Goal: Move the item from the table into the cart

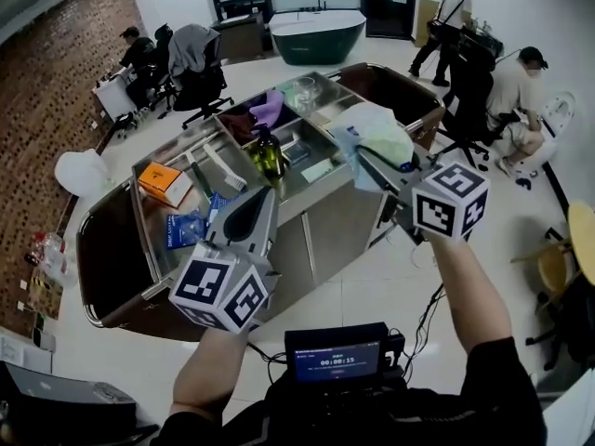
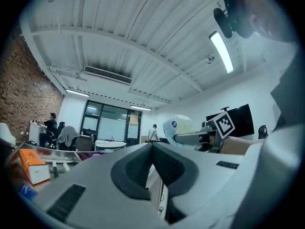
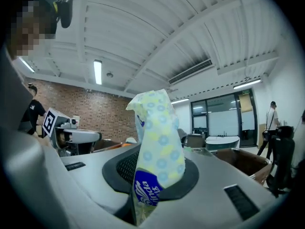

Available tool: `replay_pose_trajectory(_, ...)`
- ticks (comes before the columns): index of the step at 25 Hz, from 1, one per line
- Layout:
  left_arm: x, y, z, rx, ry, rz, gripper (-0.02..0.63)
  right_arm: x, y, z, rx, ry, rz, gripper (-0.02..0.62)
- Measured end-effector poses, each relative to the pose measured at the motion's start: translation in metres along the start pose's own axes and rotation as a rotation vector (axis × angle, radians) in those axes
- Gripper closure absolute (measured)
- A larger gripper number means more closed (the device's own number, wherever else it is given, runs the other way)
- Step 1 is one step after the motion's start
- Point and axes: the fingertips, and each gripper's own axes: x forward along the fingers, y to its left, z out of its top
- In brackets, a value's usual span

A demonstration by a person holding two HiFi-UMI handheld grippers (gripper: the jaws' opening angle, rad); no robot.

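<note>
office: desk chairs (image 1: 206, 89), glass partitions (image 2: 108, 128)

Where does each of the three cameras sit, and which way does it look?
Head view: on the person's head, steeply down at the compartmented metal cart; both forearms show.
Left gripper view: on the left gripper, level along its shut, empty jaws.
Right gripper view: on the right gripper, along jaws shut on the soft pale dotted tissue pack.
Shared: each gripper view shows the other gripper.
</note>
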Motion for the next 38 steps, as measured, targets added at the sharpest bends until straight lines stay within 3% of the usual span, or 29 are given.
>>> replay_pose_trajectory(8, 0.097, 0.041, 0.022, 0.035, 0.013, -0.079, 0.606, 0.048, -0.100, 0.054, -0.084, 0.023, -0.069, 0.543)
replay_pose_trajectory(11, 0.139, 0.037, 0.031, 0.046, 0.014, -0.080, 0.606, 0.060, -0.144, 0.067, -0.056, 0.032, -0.053, 0.543)
replay_pose_trajectory(13, 0.167, 0.025, 0.037, 0.097, 0.026, -0.082, 0.606, 0.067, -0.174, 0.072, -0.057, 0.053, -0.023, 0.543)
replay_pose_trajectory(16, 0.215, 0.007, 0.040, 0.139, 0.090, -0.095, 0.606, 0.079, -0.218, 0.076, -0.072, 0.110, 0.032, 0.543)
replay_pose_trajectory(20, 0.280, -0.003, 0.043, 0.075, 0.184, -0.111, 0.606, 0.090, -0.277, 0.072, -0.165, 0.229, 0.052, 0.543)
replay_pose_trajectory(23, 0.326, 0.003, 0.043, 0.120, 0.233, -0.045, 0.606, 0.098, -0.309, 0.070, -0.217, 0.295, 0.077, 0.543)
replay_pose_trajectory(25, 0.350, 0.012, 0.032, 0.130, 0.276, 0.012, 0.606, 0.110, -0.325, 0.056, -0.167, 0.350, 0.095, 0.543)
replay_pose_trajectory(28, 0.373, 0.030, 0.000, 0.071, 0.378, 0.061, 0.606, 0.133, -0.338, 0.009, -0.068, 0.454, 0.105, 0.543)
replay_pose_trajectory(38, 0.398, 0.112, -0.079, -0.034, 0.559, 0.117, 0.606, 0.195, -0.380, -0.107, 0.018, 0.746, 0.019, 0.543)
